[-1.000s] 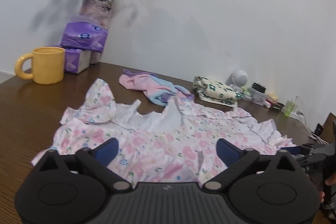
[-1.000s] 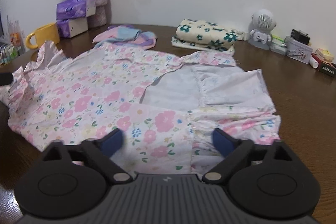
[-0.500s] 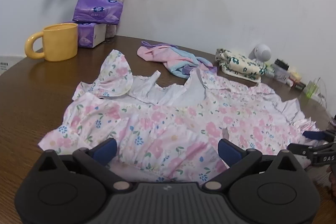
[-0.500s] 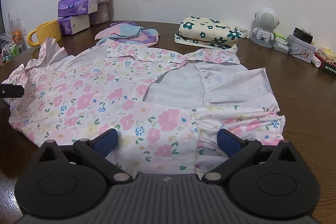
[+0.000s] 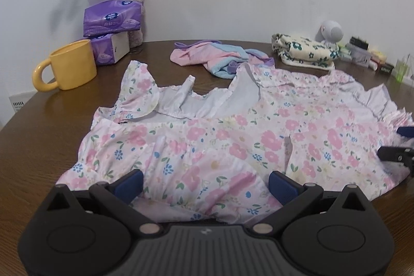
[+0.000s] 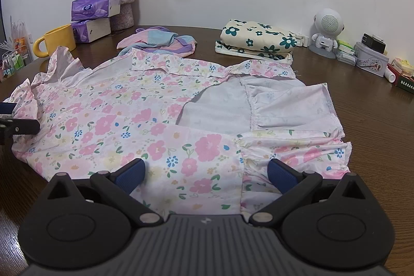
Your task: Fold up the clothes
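**Floral dress spread flat, both grippers at its edge**

Floral dress [image 6: 145,115] lies spread on the brown tabletop [image 6: 375,126], part of the hem turned up showing white lining at 2 o'clock in the right wrist view. Right gripper [image 6: 204,172]: fingers wide apart, straddling the near edge, holding nothing. Left gripper [image 5: 205,184]: fingers likewise wide apart over fabric, nothing held. Yellow mug [image 5: 69,65] at 10 o'clock; folded green-flower cloth [image 6: 256,39] at 1 o'clock.

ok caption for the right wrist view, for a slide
Open right gripper over the near edge of a pink floral dress spread on a wooden table, folded garment behind.
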A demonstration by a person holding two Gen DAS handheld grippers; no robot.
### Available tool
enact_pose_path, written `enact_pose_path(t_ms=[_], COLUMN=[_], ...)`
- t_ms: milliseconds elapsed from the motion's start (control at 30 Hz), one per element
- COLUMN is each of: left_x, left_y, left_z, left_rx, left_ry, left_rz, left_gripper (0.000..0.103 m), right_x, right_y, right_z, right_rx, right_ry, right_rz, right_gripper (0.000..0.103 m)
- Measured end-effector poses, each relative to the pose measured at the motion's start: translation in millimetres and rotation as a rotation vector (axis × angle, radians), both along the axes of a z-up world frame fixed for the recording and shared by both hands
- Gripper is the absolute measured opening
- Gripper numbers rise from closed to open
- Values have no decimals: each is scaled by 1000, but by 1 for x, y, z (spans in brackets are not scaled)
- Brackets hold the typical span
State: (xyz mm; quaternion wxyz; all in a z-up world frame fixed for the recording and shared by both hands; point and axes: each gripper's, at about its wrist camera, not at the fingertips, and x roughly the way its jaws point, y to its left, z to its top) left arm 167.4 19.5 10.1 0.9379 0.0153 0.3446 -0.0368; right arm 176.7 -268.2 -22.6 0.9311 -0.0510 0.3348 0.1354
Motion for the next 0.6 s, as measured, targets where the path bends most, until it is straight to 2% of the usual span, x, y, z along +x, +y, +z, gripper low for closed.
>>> enact_pose_path(t_ms=[600], left_x=[-1], left_y=[-1], left_z=[-1], left_rx=[4], left_ry=[-2], left_rz=[-1], left_gripper=[103], right_x=[0], right_y=[0], right_z=[0], right_rx=[3], right_ry=[-1], right_rz=[3], right_gripper=[102])
